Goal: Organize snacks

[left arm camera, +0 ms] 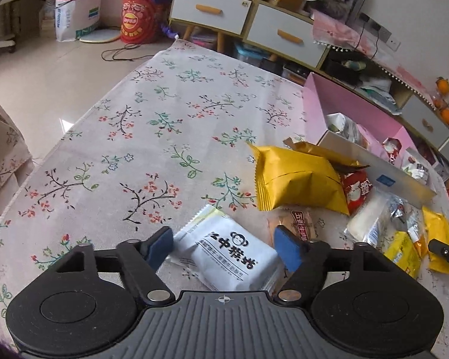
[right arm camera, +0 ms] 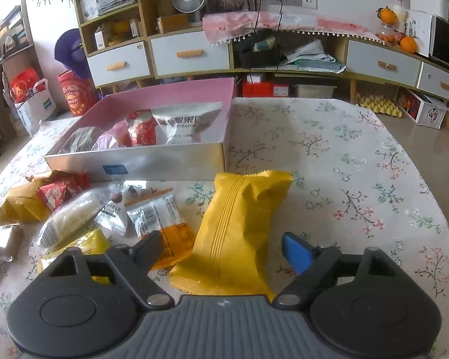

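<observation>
My left gripper (left arm camera: 224, 246) is open, its blue pads either side of a white snack packet with a monkey logo (left arm camera: 227, 251) lying on the floral tablecloth. My right gripper (right arm camera: 224, 252) is open around a yellow snack packet (right arm camera: 239, 227) on the cloth. A pink box (right arm camera: 170, 161) with a silver front wall holds several packets, among them a red one (right arm camera: 140, 128) and a white one (right arm camera: 185, 122). The box also shows in the left wrist view (left arm camera: 344, 104). Loose snacks (right arm camera: 83, 209) lie in front of the box.
A large yellow packet (left arm camera: 299, 179) and a red packet (left arm camera: 357, 191) lie beside the box. The other gripper's tip (left arm camera: 446, 252) shows at the right edge. Cabinets with drawers (right arm camera: 191, 53) stand behind the table. The cloth (left arm camera: 134, 134) stretches left.
</observation>
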Available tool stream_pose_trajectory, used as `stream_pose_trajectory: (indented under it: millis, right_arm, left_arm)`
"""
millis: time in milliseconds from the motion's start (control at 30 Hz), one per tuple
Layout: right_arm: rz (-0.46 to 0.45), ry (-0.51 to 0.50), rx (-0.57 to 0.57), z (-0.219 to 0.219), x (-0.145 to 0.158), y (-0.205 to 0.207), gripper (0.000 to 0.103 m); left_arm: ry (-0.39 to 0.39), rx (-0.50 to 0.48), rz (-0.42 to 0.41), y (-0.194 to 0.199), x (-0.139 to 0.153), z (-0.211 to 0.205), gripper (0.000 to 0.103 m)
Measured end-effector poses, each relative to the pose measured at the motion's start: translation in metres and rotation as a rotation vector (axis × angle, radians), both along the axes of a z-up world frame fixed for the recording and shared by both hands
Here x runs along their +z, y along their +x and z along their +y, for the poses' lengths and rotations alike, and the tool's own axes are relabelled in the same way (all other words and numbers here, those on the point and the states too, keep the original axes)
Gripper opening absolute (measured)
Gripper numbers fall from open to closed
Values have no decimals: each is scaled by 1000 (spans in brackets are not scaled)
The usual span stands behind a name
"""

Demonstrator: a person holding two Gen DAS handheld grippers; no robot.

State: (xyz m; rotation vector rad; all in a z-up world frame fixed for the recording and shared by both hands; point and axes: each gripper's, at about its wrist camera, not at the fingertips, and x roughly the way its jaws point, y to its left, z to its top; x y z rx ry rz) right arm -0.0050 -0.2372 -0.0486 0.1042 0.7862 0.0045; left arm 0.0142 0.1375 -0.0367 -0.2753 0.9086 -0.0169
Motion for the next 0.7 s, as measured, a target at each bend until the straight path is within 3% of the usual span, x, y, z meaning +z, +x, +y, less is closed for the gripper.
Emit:
stream_pose_trajectory:
  millis: [167, 300, 600, 700]
  right_arm:
    - [26, 22, -23, -2, -6, 4, 57]
    - [28, 24, -33, -3, -6, 5, 51]
    - [44, 17, -38, -2, -4, 8, 36]
    - [60, 28, -38, -2, -2, 9, 31]
  left_arm:
    - [-13, 44, 19, 4, 1, 5, 56]
    - [-16, 89, 81, 9, 0, 10, 54]
    - [-6, 92, 186, 7, 5, 2, 75]
    - [-28, 105, 220, 6, 3, 1, 78]
